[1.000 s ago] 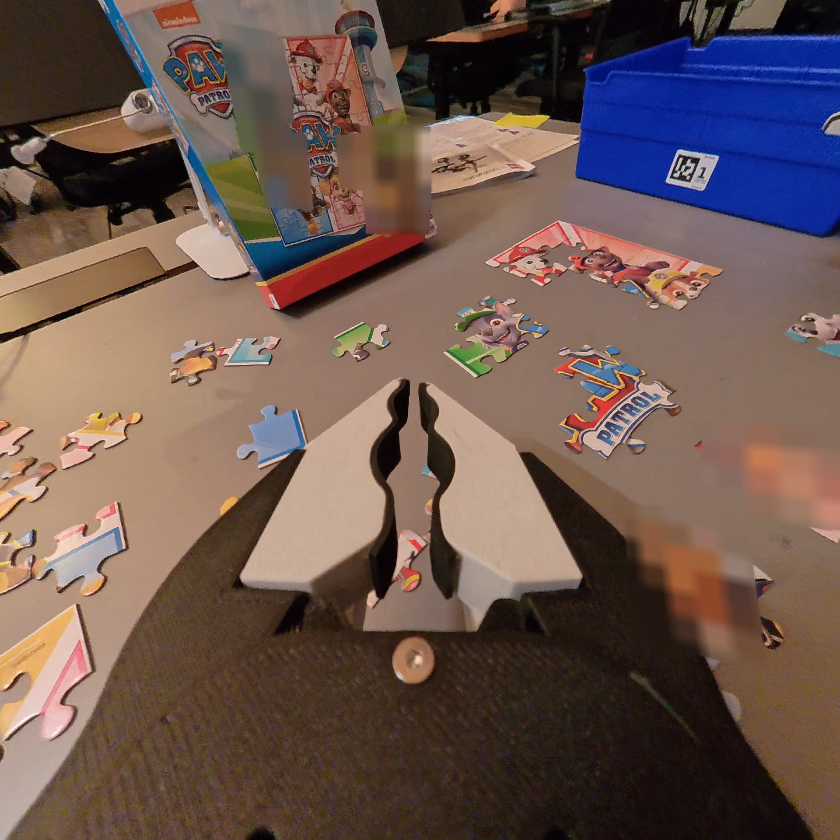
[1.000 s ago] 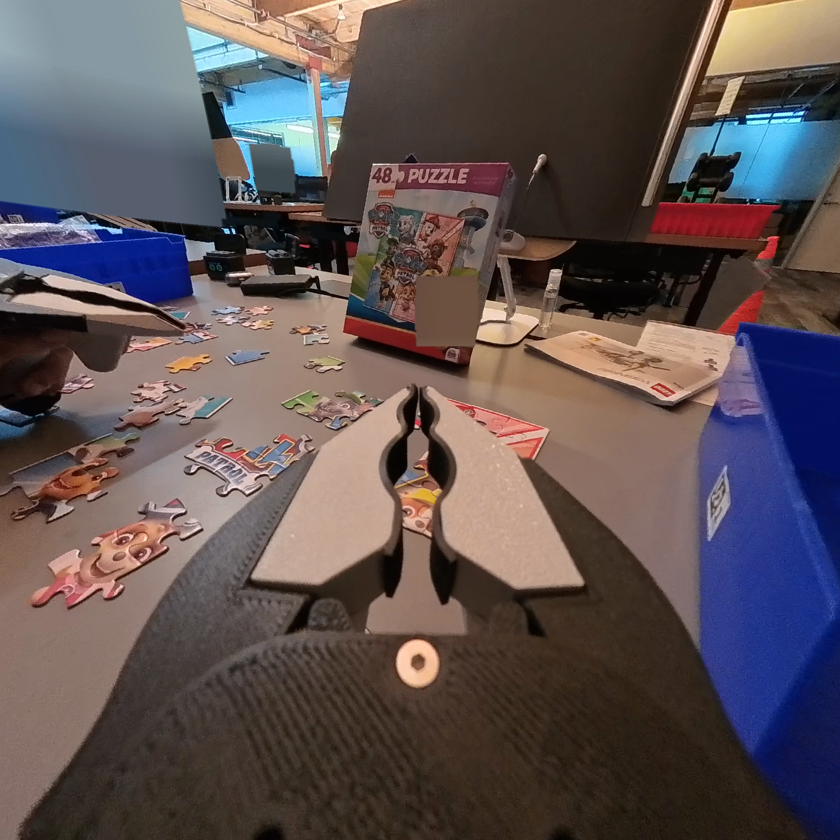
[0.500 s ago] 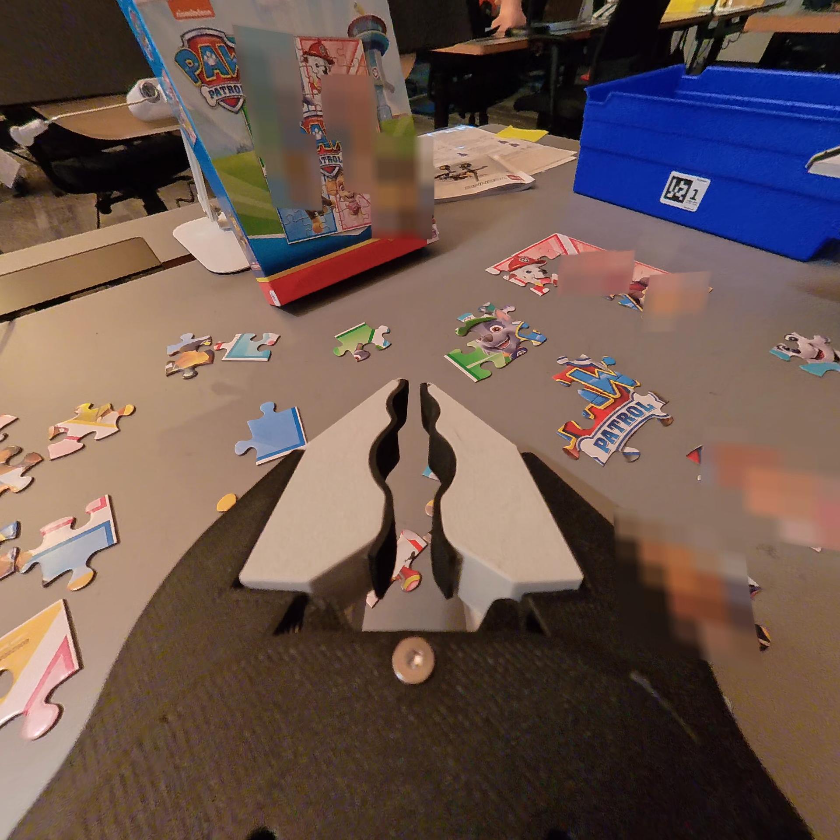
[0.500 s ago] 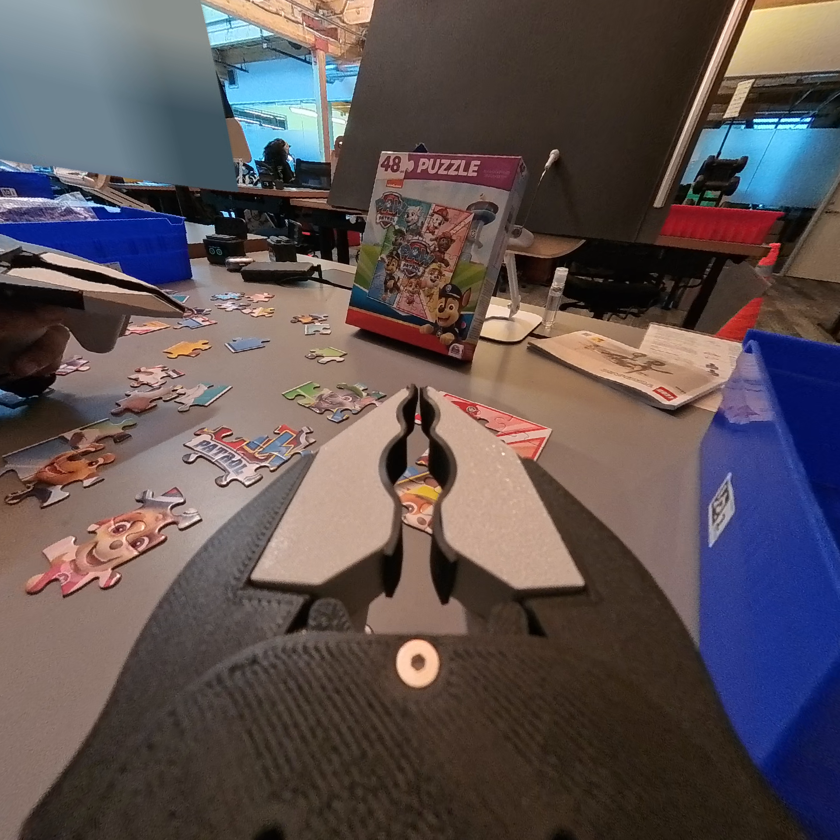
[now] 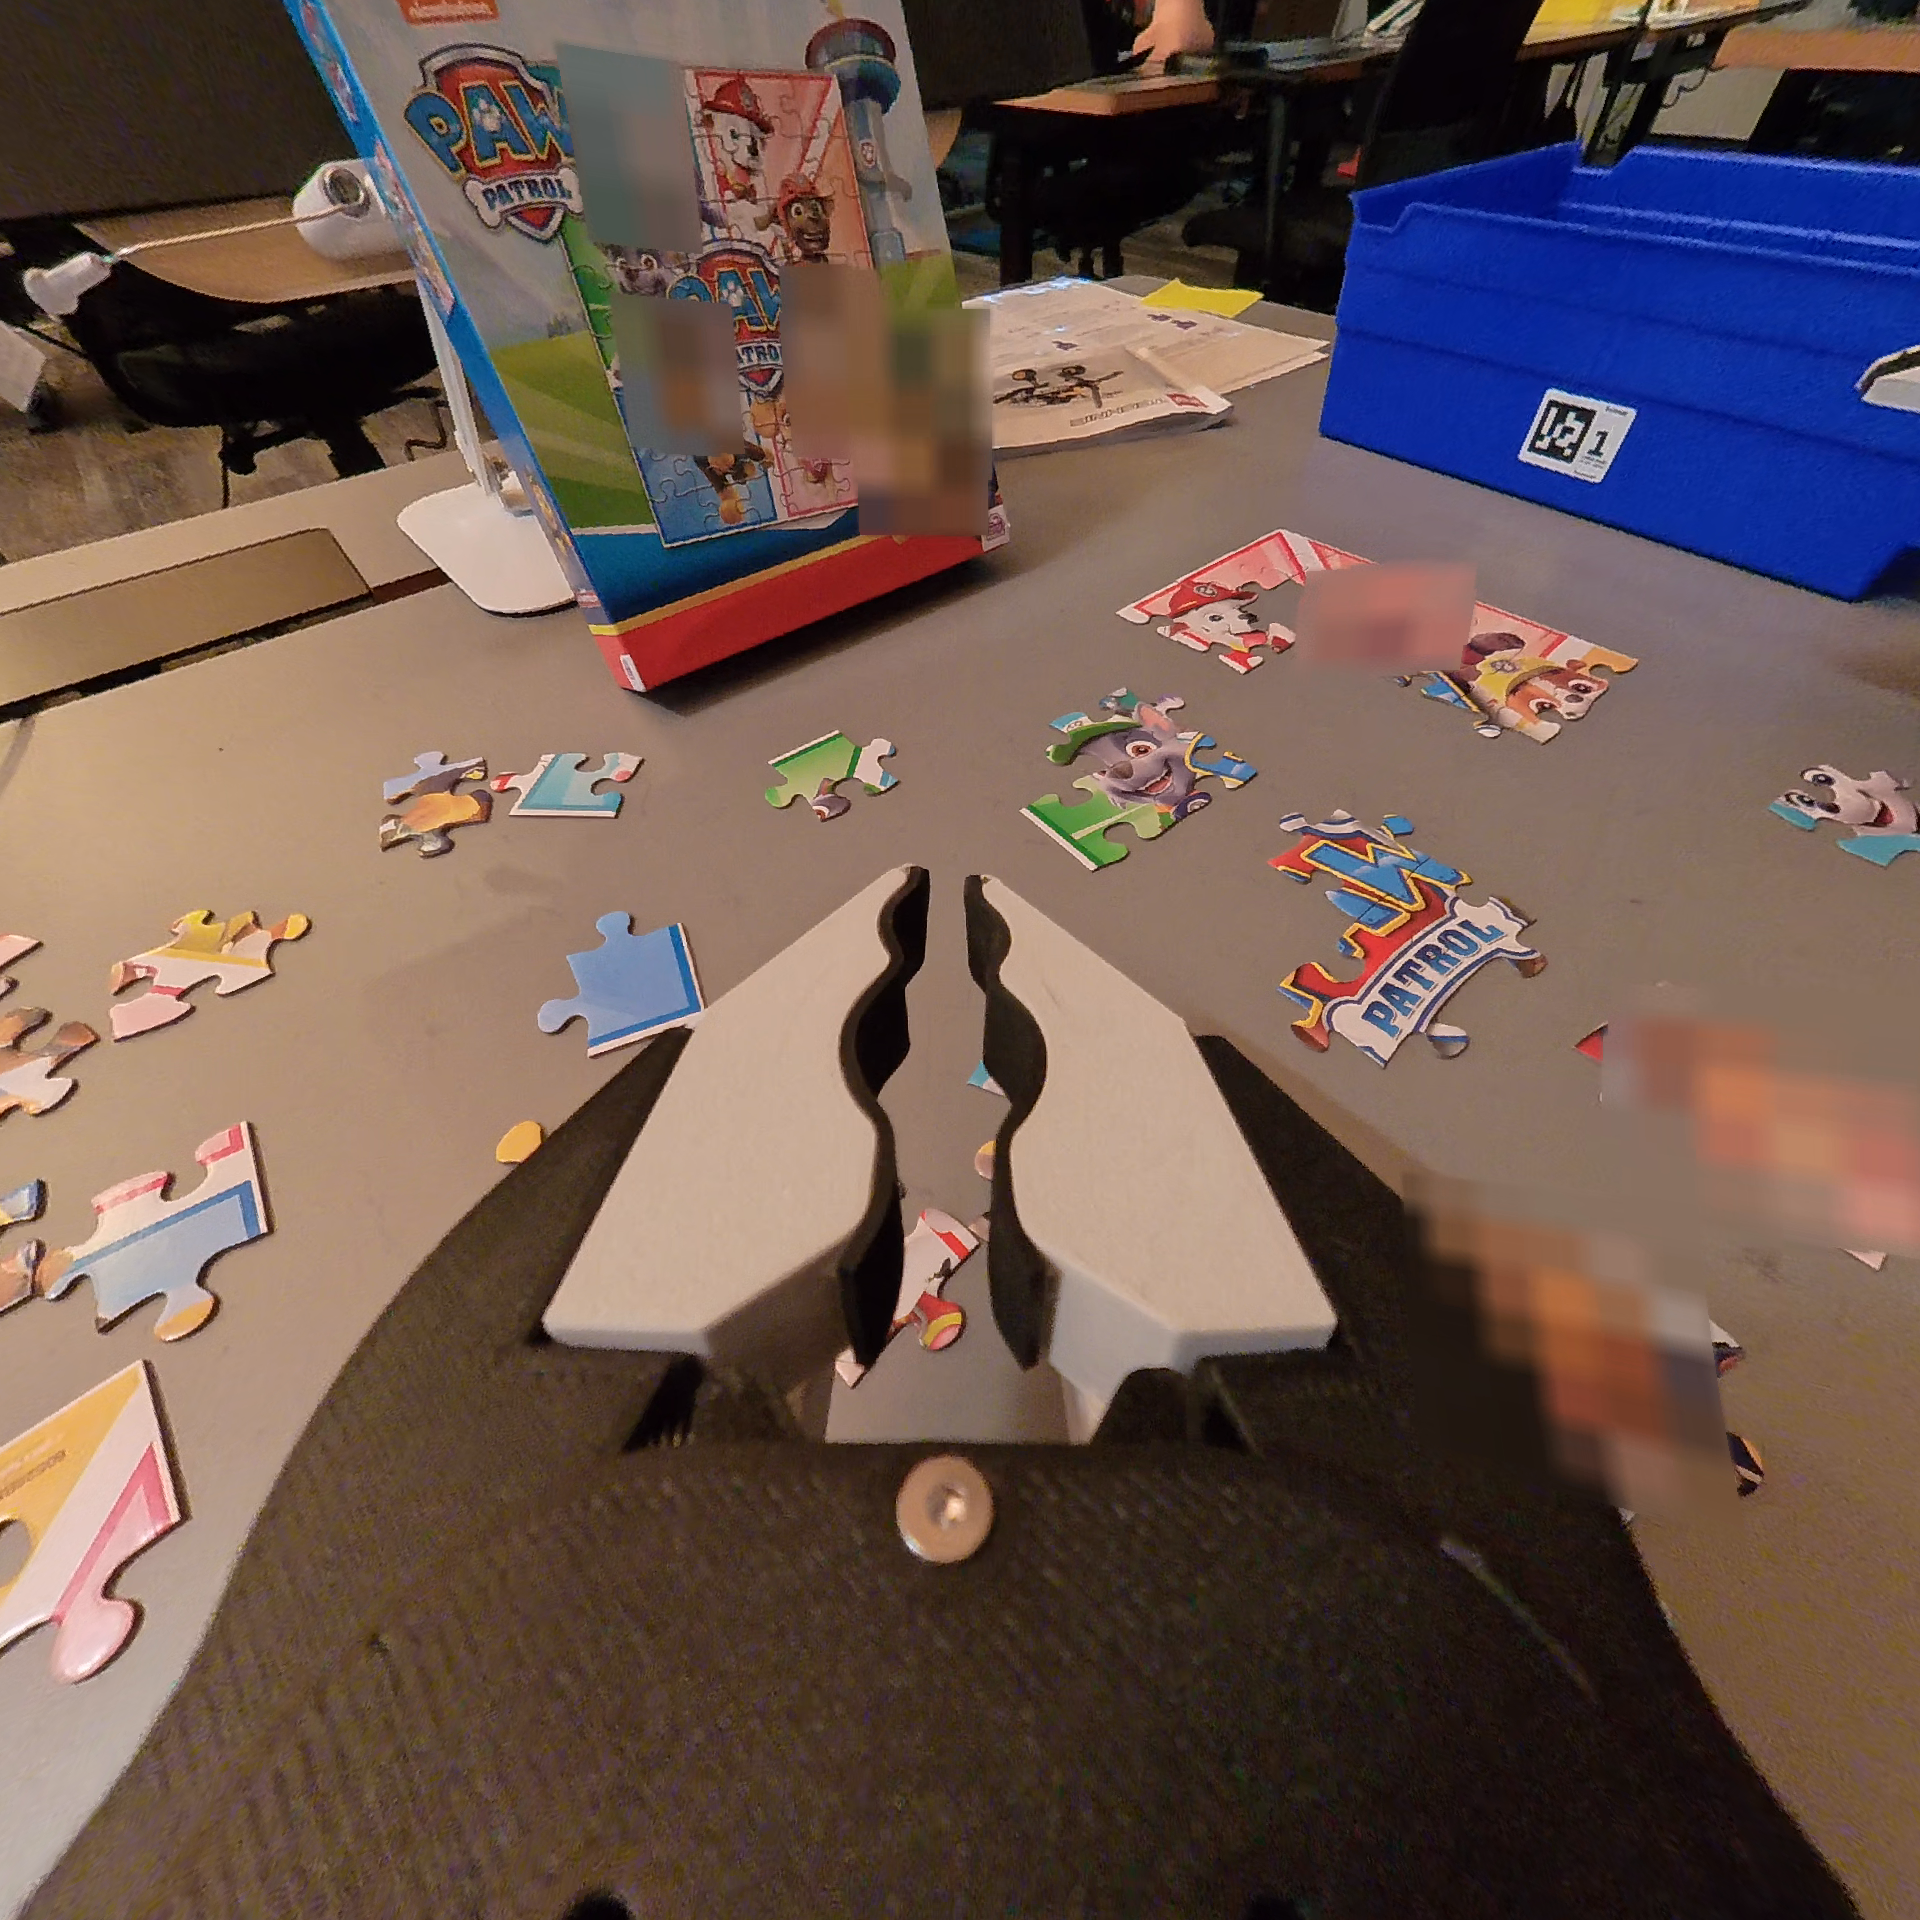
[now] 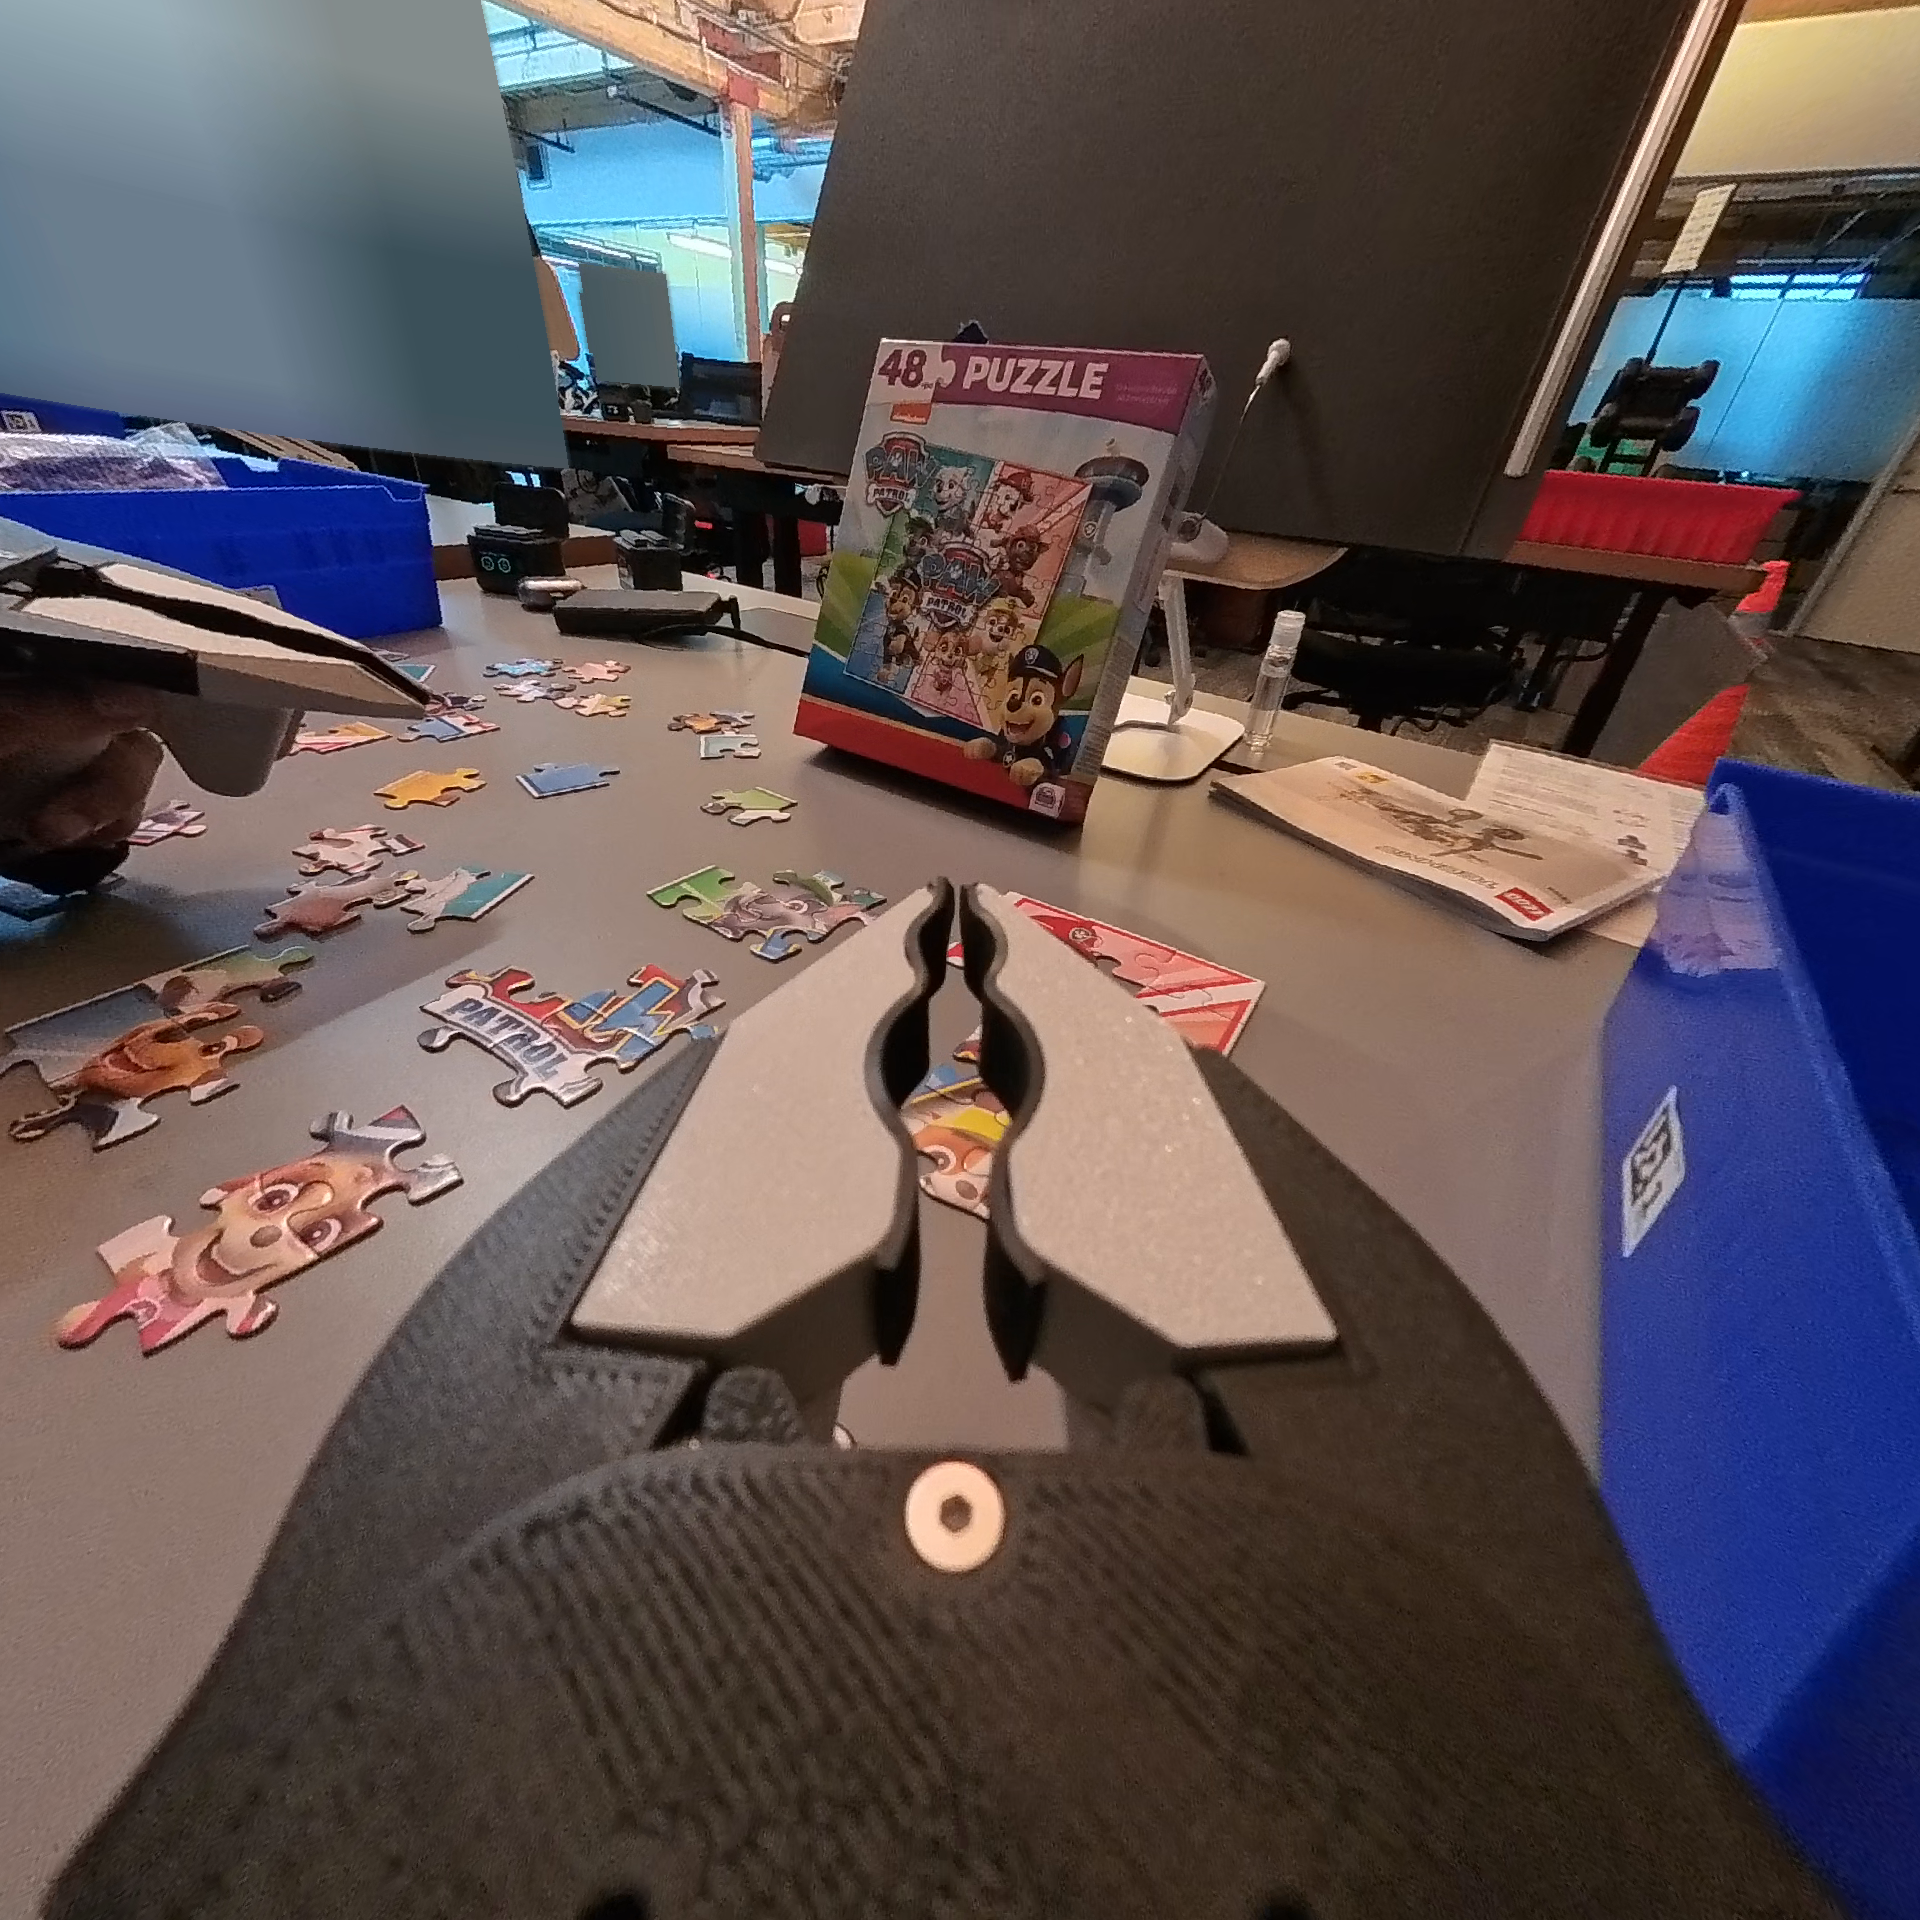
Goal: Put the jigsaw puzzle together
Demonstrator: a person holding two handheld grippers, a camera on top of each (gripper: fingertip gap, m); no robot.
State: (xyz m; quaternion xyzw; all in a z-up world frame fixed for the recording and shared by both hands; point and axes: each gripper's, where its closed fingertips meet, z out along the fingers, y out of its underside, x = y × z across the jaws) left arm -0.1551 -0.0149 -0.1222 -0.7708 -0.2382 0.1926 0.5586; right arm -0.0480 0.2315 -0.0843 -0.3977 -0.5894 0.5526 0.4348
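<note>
An open-plan office or lab workspace is shown. A grey table (image 6: 1403, 1039) is set among further desks (image 6: 665, 436) and black office chairs (image 6: 1392, 644), under exposed ceiling beams (image 6: 727, 62) and before glass partitions (image 6: 1766, 384). Blue storage bins (image 5: 1621, 343) bearing square code tags (image 5: 1574, 434) are placed on the table, and a large black panel (image 6: 1195, 239) is stood behind it. A red bin (image 6: 1652, 520) is seen on a far desk.
</note>
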